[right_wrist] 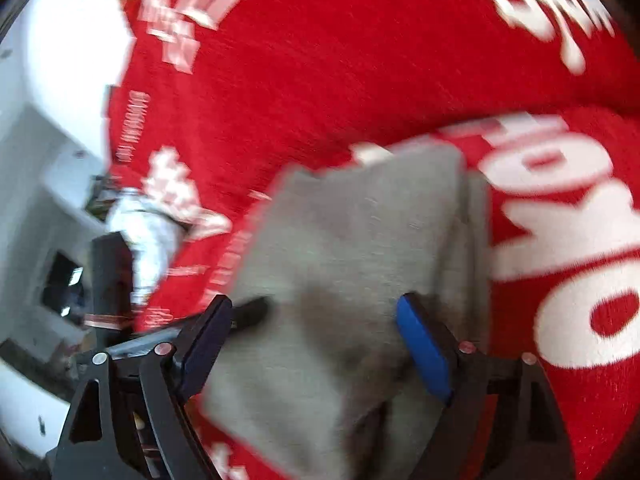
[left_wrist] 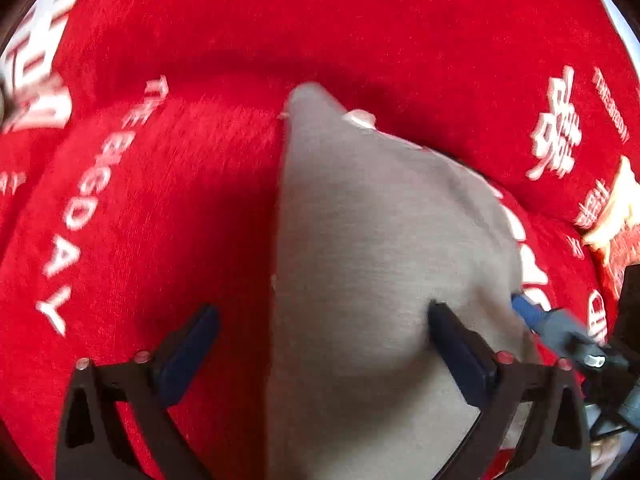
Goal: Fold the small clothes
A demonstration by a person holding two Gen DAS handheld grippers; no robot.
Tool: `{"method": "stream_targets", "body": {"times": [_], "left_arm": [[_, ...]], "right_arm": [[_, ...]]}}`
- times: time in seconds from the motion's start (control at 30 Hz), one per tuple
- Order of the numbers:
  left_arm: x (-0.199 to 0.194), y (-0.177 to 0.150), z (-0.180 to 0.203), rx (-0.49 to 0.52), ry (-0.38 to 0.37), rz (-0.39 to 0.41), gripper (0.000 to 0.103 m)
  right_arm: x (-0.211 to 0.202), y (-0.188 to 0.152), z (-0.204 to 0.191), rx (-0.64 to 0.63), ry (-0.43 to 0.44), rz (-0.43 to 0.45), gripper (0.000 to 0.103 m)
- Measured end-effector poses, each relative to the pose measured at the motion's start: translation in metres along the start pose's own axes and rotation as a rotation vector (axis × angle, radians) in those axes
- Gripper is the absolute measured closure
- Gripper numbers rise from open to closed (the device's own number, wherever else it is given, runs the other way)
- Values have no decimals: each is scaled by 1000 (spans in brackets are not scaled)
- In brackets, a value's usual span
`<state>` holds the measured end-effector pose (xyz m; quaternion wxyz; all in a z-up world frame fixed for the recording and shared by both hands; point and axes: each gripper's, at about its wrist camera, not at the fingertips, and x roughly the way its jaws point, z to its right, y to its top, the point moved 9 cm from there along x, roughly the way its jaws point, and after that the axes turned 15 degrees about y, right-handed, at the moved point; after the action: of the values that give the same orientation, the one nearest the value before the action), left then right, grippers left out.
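While both grippers stand spread — left gripper, right gripper, neither clamping — the grey garment lies folded on the red blanket. Soft and light (likely limp); best pinched at a corner or folded edge.

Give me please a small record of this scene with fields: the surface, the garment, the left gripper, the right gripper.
surface: red cloth with white printed lettering
garment: grey cloth piece, lying on the red cloth, partly folded over itself
left gripper: jaws wide apart, nothing pinched; one finger rests above the grey cloth, the other above red
right gripper: jaws apart over the grey cloth, pads not pressing it
image quality: both views blurred
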<state>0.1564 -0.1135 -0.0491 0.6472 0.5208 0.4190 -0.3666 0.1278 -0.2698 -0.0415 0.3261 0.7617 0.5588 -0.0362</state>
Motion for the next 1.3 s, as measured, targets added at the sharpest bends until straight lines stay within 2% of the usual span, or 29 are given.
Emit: {"method": "stream_targets", "body": {"times": [0.03,0.1,0.2,0.27,0.3,0.37,0.4,0.43,0.47,0.5,0.57,0.63,0.7,0.77,0.87,1.0,1.07,1.13,1.2,1.23,1.27,1.3], "left_arm": [[1,-1,0,-11,-24,-18,0],[-2,0,-4,-26,-50,-41,0],[-23,15,-6,-42,-92,28,0],[-28,23,3,-28,-125,32,0],[-24,28,11,-7,-131,25,0],[-12,29,25,41,-116,-7,0],[1,35,28,62,-99,-45,0],[15,33,29,76,-67,-89,0],[30,30,29,74,-68,-154,0],[33,32,28,46,-107,-179,0],[25,39,19,-4,-143,-167,0],[7,50,1,-47,-174,-97,0],[-3,58,-20,-65,-172,-35,0],[-5,62,-40,-84,-184,2,0],[6,56,-49,-96,-212,-30,0],[24,41,-17,-97,-335,-139,0],[26,38,-1,-71,-335,-142,0],[29,37,14,-14,-298,-142,0],[30,37,27,36,-291,-137,2],[29,36,32,53,-296,-138,11],[29,34,37,78,-288,-137,25],[28,34,37,86,-278,-129,27]], "right_arm": [[-3,2,4,7,6,20,32],[-14,5,5,59,38,47,32],[-36,15,-5,4,-18,111,30],[-39,20,-21,-21,43,121,27],[-37,24,-28,-23,91,122,22],[-26,28,-32,-2,155,110,21],[-14,28,-24,47,170,77,20],[-1,25,-12,96,143,52,20],[8,21,4,142,90,25,21],[10,22,12,151,91,33,25],[-4,28,10,137,86,86,24],[-35,35,6,73,19,177,13],[-64,38,12,34,-59,228,0],[-86,38,28,60,-120,250,0],[-95,35,41,139,-114,250,0],[-61,31,41,181,-61,179,0],[-26,29,43,205,-37,115,0],[2,24,48,241,-23,60,0],[21,29,35,149,-33,40,1],[28,29,31,139,-33,21,3],[32,29,30,120,-60,15,6],[33,28,31,103,-86,2,22]]}}
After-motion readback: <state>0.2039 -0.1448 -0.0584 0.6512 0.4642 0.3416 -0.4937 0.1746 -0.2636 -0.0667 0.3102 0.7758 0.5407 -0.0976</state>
